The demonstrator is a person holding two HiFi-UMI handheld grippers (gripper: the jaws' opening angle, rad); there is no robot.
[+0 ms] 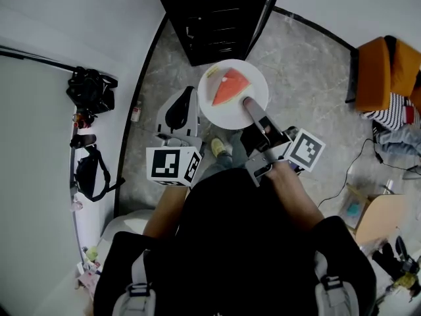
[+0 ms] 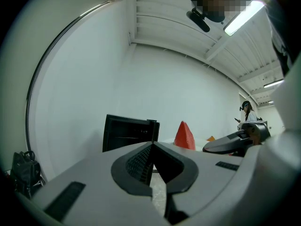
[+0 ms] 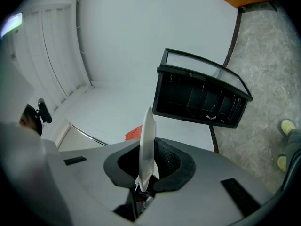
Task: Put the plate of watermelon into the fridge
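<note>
Just short of the open fridge (image 1: 217, 18), R gripper (image 1: 248, 103) pinches the plate (image 1: 223, 114) rim w/ melon (image 1: 230, 87) aboard, L gripper (image 1: 186, 94) jaws together & empty beside it: carry step, next prob. needs a level slide onto a shelf.

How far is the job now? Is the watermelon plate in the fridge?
Done: the plate with the watermelon is picked up, its rim clamped in the right gripper. In hand: it is held before the open fridge, not yet inside. Left: set it inside and release. The left gripper is shut, empty.
</note>
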